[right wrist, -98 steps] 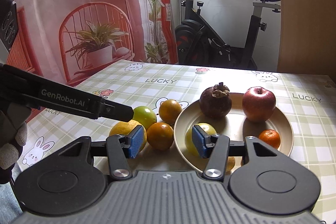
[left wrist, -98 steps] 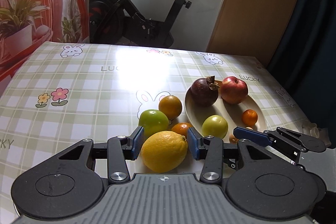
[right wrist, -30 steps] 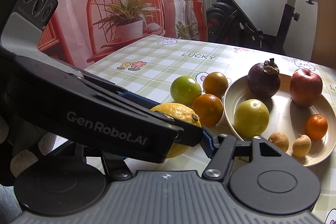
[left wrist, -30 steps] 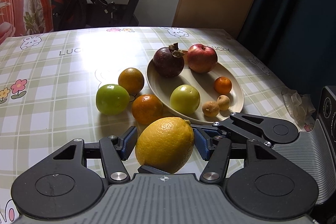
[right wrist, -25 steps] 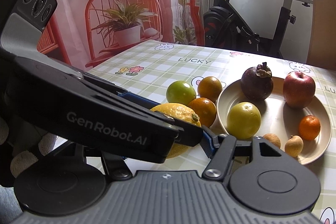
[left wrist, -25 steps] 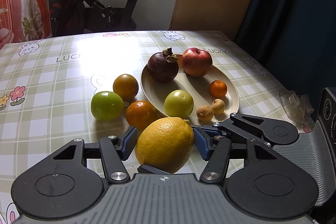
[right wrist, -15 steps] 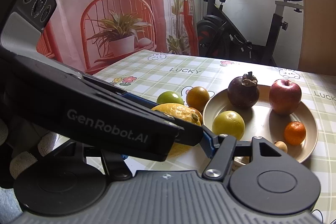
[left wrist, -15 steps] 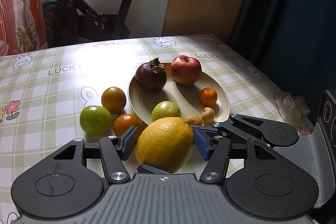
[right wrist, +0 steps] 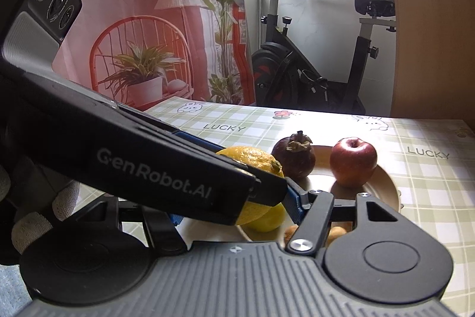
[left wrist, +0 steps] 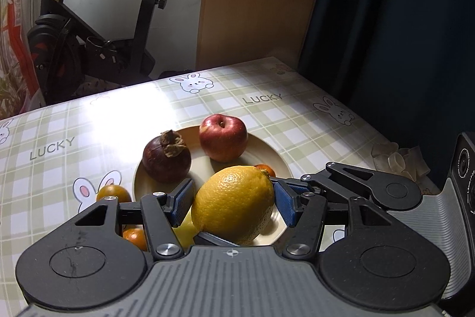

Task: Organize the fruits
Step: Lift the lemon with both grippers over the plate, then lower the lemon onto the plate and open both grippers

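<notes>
the left gripper [left wrist: 233, 202] has its blue pads clamped on both sides of the big lemon [left wrist: 234, 202], which hangs lifted over the near part of the plate [left wrist: 271, 156]. the right gripper [right wrist: 234, 205] is hard to read: the left gripper's black arm runs across its view and covers its left finger, so i can't tell if its pads press on anything; only the right blue pad shows, just beside the lemon.

lots is hidden. the lemon covers most of the small orange at its 1 o'clock, a yellow-green fruit only peeks out under it at 7 o'clock, and two oranges [left wrist: 112, 193] on the tablecloth [left wrist: 59, 168] show in bits behind the left finger.

clear on the plate: mangosteen [left wrist: 166, 161] at 11 o'clock of the lemon, red apple [left wrist: 222, 141] at 12.

a second ago the lemon was short of the plate; now it's above it.
</notes>
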The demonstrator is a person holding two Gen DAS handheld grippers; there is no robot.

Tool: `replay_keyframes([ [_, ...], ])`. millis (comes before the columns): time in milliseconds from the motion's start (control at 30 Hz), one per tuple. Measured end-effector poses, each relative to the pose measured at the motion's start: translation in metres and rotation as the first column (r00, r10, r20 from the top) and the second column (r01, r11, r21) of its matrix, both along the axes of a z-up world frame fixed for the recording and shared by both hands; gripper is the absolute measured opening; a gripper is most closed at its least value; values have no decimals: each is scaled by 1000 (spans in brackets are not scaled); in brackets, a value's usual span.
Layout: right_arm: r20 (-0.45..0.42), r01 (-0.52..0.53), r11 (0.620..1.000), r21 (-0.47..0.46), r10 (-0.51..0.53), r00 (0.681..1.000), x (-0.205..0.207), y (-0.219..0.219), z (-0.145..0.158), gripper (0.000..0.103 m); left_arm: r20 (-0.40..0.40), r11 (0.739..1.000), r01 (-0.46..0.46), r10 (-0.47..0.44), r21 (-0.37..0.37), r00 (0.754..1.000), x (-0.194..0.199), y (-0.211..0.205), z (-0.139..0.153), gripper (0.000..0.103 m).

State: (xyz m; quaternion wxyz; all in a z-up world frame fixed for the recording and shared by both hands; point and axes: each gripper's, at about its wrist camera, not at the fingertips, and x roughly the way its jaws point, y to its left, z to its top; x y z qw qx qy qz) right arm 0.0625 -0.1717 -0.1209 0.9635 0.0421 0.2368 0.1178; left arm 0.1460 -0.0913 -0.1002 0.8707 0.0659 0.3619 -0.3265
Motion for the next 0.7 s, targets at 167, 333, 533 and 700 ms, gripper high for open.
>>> replay_keyframes([
  [167,-11,55,998,2,-55,998,13,-29,-1,65,-12,1000,27,-27,6,1000,21,-29,-8,62],
  [333,-37,91,996,1,-90,995,29,-54,-6,65,-41,999,35,-35,7,999,41,-45,-21,62],
  [533,-88,98,995,1,-98,991,48,-70,-16,65,-80,999,20,-18,30,997,57,-51,-37,62],
  [700,-117,93,996,8,-91,989,56,-70,-26,65,-97,999,6,-3,33,995,65,-47,-42,62],
])
